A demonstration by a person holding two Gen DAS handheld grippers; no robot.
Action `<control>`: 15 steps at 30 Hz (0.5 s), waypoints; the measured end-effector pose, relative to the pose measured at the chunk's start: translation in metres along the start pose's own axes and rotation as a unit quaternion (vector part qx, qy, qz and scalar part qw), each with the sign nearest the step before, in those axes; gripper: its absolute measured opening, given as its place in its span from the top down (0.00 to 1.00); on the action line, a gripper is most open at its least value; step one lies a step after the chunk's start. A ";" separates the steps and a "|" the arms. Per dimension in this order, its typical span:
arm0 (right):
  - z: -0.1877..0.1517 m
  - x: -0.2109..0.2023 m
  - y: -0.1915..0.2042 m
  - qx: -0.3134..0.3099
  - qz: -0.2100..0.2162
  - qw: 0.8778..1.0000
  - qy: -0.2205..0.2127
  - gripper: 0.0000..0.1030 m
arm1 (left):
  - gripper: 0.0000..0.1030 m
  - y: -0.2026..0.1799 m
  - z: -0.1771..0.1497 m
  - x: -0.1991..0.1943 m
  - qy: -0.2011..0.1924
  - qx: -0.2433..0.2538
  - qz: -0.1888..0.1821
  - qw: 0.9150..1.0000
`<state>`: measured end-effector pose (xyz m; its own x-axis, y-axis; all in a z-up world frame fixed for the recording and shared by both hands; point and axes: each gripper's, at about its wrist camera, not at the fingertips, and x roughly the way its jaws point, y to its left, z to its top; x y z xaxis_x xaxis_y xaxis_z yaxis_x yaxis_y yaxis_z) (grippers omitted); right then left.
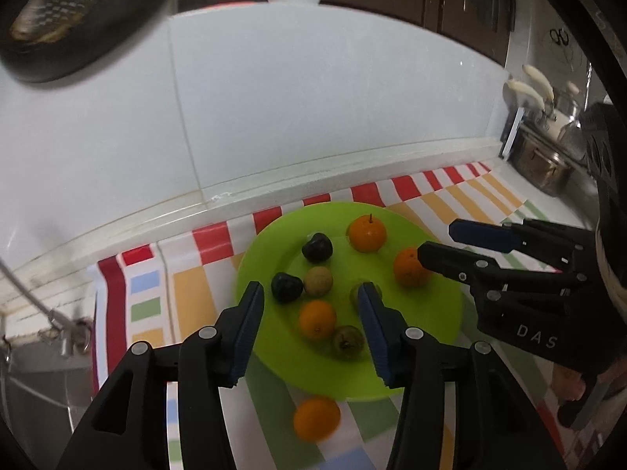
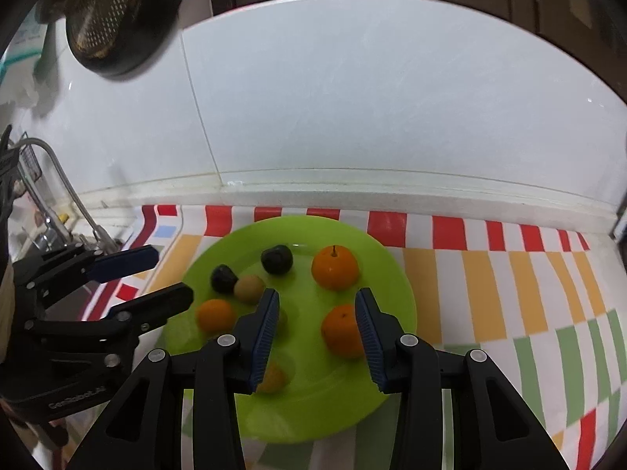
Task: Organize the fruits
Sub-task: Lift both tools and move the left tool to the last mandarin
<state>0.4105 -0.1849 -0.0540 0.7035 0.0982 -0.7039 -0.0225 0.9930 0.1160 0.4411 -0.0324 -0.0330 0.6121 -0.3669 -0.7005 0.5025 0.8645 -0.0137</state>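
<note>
A green plate (image 1: 431, 313) (image 2: 395, 286) lies on a striped cloth and holds several fruits: oranges (image 1: 367, 233) (image 2: 335, 267), two dark fruits (image 1: 317, 247) (image 2: 276, 259) and brownish-green ones (image 1: 318, 281) (image 2: 249, 288). One orange (image 1: 316, 419) lies on the cloth just off the plate's near edge. My left gripper (image 1: 309, 293) is open and empty above the plate's near side; it also shows in the right wrist view (image 2: 156, 274). My right gripper (image 2: 317, 301) is open and empty over the plate, beside an orange (image 2: 343, 331); it also shows in the left wrist view (image 1: 435, 241).
The striped cloth (image 1: 462, 192) (image 2: 509, 270) covers a counter against a white tiled wall. A sink with a tap (image 2: 62, 192) lies to the left. Pots (image 1: 544, 164) and knife handles stand at the right. A dark pan (image 2: 117, 11) hangs above.
</note>
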 end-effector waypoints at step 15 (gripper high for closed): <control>-0.043 -0.052 0.035 0.003 0.007 1.000 -0.015 0.60 | 0.46 0.000 -0.050 -0.051 -0.009 -0.020 0.007 1.000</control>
<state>0.3425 -0.1526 -0.0439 0.7248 0.1108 -0.6800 -0.0296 0.9911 0.1299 0.3792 0.0037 -0.0329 0.6306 -0.3599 -0.6876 0.4686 0.8828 -0.0323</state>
